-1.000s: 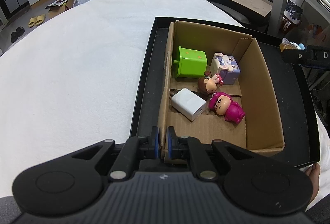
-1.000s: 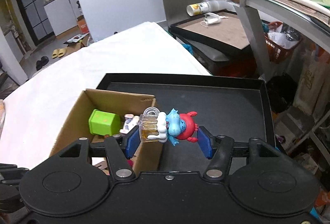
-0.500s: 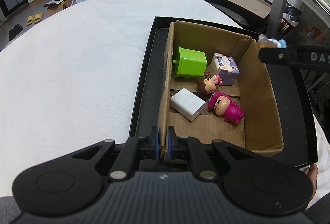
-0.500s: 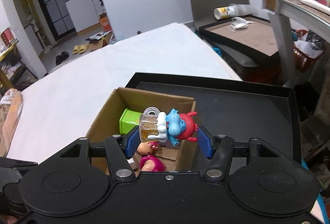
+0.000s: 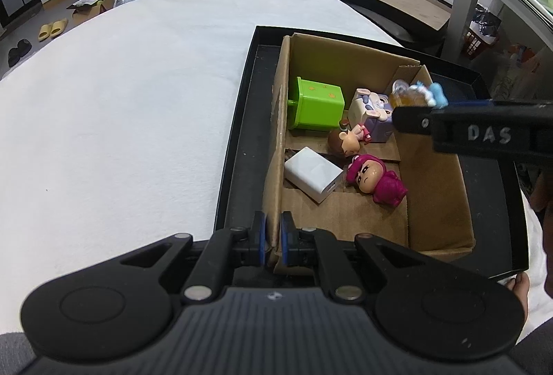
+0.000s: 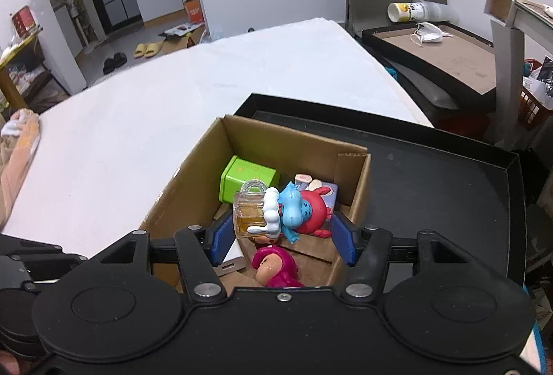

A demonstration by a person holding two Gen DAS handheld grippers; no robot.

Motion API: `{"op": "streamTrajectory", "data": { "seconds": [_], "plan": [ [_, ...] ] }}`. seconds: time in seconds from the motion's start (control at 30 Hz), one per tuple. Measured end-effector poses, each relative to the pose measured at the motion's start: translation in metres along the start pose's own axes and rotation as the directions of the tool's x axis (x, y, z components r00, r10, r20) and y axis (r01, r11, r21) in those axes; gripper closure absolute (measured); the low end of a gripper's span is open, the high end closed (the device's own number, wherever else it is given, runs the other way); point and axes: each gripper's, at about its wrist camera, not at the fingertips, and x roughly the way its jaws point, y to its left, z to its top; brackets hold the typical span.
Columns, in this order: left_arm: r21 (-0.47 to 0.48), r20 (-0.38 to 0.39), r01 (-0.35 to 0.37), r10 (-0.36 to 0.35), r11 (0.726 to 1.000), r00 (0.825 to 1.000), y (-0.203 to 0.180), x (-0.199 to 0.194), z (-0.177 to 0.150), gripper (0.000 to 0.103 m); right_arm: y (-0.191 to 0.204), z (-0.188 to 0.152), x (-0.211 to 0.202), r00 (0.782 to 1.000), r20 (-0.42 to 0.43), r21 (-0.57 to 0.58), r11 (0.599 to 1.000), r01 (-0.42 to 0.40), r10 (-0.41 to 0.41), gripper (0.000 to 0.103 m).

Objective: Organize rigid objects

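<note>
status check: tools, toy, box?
Left tool shut on cardboard box wall. Right tool shut on blue-and-red figurine, above box. Nothing blocking.

The white letters "DAS" are written on the black side of the right tool (image 5: 420,100), seen from the left camera. No other words or numbers are clear enough to read.

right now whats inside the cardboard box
Inside the cardboard box: a green cube, a lilac block figure, a brown-haired doll, a white charger and a magenta figure. The right gripper covers part of the floor.
</note>
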Motion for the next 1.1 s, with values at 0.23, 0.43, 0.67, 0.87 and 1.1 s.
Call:
{"op": "streamTrajectory", "data": {
  "seconds": [0.23, 0.43, 0.67, 0.87, 1.1],
  "plan": [
    [-0.003, -0.011, 0.011, -0.011, 1.0, 1.0, 0.001, 0.001, 0.001, 0.095, -0.006, -0.002, 0.003, 0.999, -0.032, 0.018, 1.0, -0.013, 0.014, 0.043],
    [-0.003, -0.017, 0.01, -0.01, 1.0, 1.0, 0.0, 0.001, 0.003, 0.095, -0.03, 0.003, -0.017, 0.999, 0.032, 0.101, 0.995, -0.017, 0.014, 0.042],
    [-0.007, -0.012, 0.009, -0.009, 1.0, 1.0, -0.002, -0.001, 0.003, 0.095, -0.047, 0.0, -0.021, 0.999, 0.041, 0.154, 0.988, 0.009, -0.016, 0.042],
    [-0.002, 0.002, 0.01, -0.01, 1.0, 1.0, -0.004, -0.011, 0.008, 0.095, -0.044, -0.002, -0.024, 0.999, 0.036, 0.157, 0.988, 0.008, -0.014, 0.037],
    [0.013, 0.041, 0.028, -0.028, 1.0, 0.999, -0.01, -0.033, 0.011, 0.093, -0.048, -0.009, -0.044, 0.998, 0.062, 0.215, 0.977, 0.017, -0.031, 0.024]
  ]
}}
